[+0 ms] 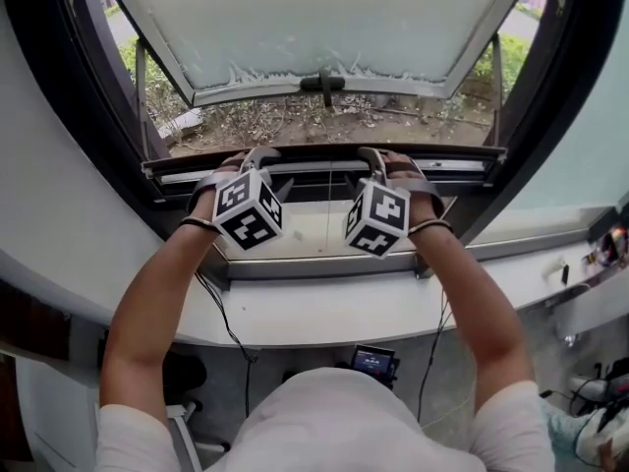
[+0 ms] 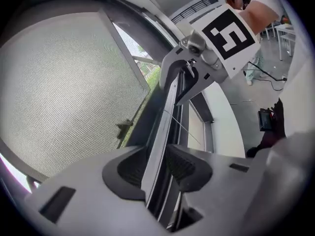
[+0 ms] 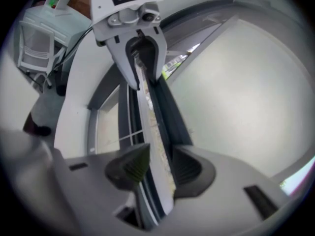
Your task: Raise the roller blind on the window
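- The large frosted glass window pane [image 1: 324,18] in its dark frame is hanging swung outward over the garden. With the opening this wide, a gust could be pushing on the blind and dragging it sideways on the way up.
- The white curved windowsill [image 1: 324,308] is lying just below the work. If either grip is giving way, the rail is likely to be dropping back onto it with a knock.
- The long pale-grey metal bottom rail of the roller blind [image 1: 324,168] is sitting low across the opening, just above the sill, so I am judging the raise as barely begun. The blind's fabric is hard to make out here; it may be hidden behind the frame.
- The left tongs [image 2: 156,167] are clamping the rail left of its middle, ribbed pads on both faces. The right tongs [image 3: 157,166] are clamping it further right.
- The rail is thin and smooth and is being pinched only near the pad tips, so it could be sliding out under an upward pull.
- One hand rising faster than the other would be tilting the rail, making it bind at the frame's sides or wind up crooked.
- A thin pale cord [image 1: 329,209] is running down between the two tongs and could be snagging on a pad.
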Action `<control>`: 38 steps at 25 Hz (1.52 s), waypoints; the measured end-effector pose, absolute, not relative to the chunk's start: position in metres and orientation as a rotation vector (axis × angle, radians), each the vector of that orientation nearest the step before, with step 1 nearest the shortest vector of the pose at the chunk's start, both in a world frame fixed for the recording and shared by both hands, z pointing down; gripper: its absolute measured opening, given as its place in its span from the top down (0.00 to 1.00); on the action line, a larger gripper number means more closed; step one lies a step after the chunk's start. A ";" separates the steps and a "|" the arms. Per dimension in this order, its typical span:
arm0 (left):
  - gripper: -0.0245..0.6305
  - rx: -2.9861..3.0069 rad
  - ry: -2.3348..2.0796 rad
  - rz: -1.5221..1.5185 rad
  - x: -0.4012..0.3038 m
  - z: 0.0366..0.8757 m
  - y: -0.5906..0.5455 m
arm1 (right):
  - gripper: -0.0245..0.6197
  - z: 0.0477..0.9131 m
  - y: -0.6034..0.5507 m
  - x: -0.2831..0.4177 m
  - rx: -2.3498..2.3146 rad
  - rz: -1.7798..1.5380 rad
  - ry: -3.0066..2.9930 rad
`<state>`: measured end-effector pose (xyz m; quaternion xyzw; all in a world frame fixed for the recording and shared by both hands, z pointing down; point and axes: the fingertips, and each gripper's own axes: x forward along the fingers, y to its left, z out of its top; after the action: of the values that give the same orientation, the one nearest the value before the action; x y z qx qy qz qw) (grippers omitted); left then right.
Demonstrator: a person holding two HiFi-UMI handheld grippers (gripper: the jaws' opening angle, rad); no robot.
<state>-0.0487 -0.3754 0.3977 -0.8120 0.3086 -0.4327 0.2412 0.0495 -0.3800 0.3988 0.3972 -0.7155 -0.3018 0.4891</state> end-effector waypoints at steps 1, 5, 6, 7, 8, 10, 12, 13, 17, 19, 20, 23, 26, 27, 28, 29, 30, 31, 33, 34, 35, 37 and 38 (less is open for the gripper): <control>0.76 -2.219 0.843 -1.180 -0.048 0.395 -0.375 | 0.75 0.396 -0.380 0.050 0.978 -0.737 -1.746; 0.76 -2.216 0.852 -1.147 -0.049 0.382 -0.376 | 0.75 0.383 -0.381 0.050 1.025 -0.794 -1.735; 0.76 -2.214 0.856 -1.136 -0.049 0.378 -0.376 | 0.75 0.379 -0.381 0.049 1.038 -0.812 -1.730; 0.76 -2.210 0.861 -1.124 -0.049 0.373 -0.376 | 0.75 0.374 -0.381 0.049 1.053 -0.830 -1.727; 0.76 -2.206 0.867 -1.110 -0.049 0.367 -0.376 | 0.75 0.368 -0.382 0.049 1.069 -0.844 -1.726; 0.76 -2.201 0.876 -1.082 -0.049 0.353 -0.378 | 0.75 0.354 -0.384 0.050 1.097 -0.865 -1.728; 0.76 -2.194 0.880 -1.069 -0.049 0.341 -0.378 | 0.75 0.342 -0.384 0.049 1.113 -0.876 -1.733; 0.76 -2.191 0.880 -1.068 -0.049 0.337 -0.378 | 0.75 0.338 -0.384 0.049 1.116 -0.880 -1.734; 0.76 -2.186 0.872 -1.081 -0.050 0.330 -0.379 | 0.75 0.330 -0.385 0.049 1.110 -0.901 -1.723; 0.76 -2.181 0.871 -1.080 -0.050 0.327 -0.379 | 0.75 0.328 -0.385 0.050 1.111 -0.924 -1.707; 0.76 -2.180 0.873 -1.076 -0.050 0.325 -0.379 | 0.75 0.326 -0.385 0.049 1.113 -0.932 -1.703; 0.76 -2.175 0.886 -1.057 -0.051 0.316 -0.381 | 0.75 0.316 -0.386 0.049 1.135 -0.952 -1.704; 0.76 -2.172 0.904 -1.033 -0.051 0.300 -0.382 | 0.74 0.301 -0.387 0.048 1.177 -1.004 -1.696; 0.76 -2.170 0.910 -1.027 -0.052 0.295 -0.383 | 0.74 0.295 -0.387 0.048 1.194 -1.021 -1.696; 0.76 -2.167 0.914 -1.021 -0.051 0.289 -0.383 | 0.73 0.289 -0.387 0.047 1.212 -1.033 -1.700; 0.76 -2.164 0.916 -1.018 -0.051 0.284 -0.383 | 0.73 0.284 -0.387 0.048 1.228 -1.039 -1.708; 0.76 -2.163 0.916 -1.016 -0.051 0.279 -0.383 | 0.73 0.278 -0.387 0.048 1.244 -1.041 -1.719; 0.76 -2.161 0.918 -1.013 -0.050 0.274 -0.383 | 0.73 0.273 -0.387 0.048 1.261 -1.042 -1.733; 0.76 -2.153 0.926 -1.001 -0.051 0.264 -0.384 | 0.73 0.261 -0.384 0.047 1.300 -1.050 -1.766; 0.76 -2.153 0.931 -0.994 -0.051 0.260 -0.384 | 0.73 0.256 -0.381 0.046 1.321 -1.057 -1.785; 0.77 -2.154 0.934 -0.988 -0.051 0.256 -0.384 | 0.73 0.251 -0.377 0.046 1.342 -1.067 -1.801; 0.77 -2.151 0.939 -0.978 -0.051 0.250 -0.385 | 0.73 0.245 -0.366 0.045 1.381 -1.098 -1.827; 0.77 -2.147 0.941 -0.971 -0.051 0.246 -0.385 | 0.73 0.244 -0.361 0.045 1.396 -1.110 -1.842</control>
<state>-0.0506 -0.3855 0.2465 -0.8077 0.3541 -0.3654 0.2977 0.0446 -0.3606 0.2436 0.5220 -0.6886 -0.4151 0.2849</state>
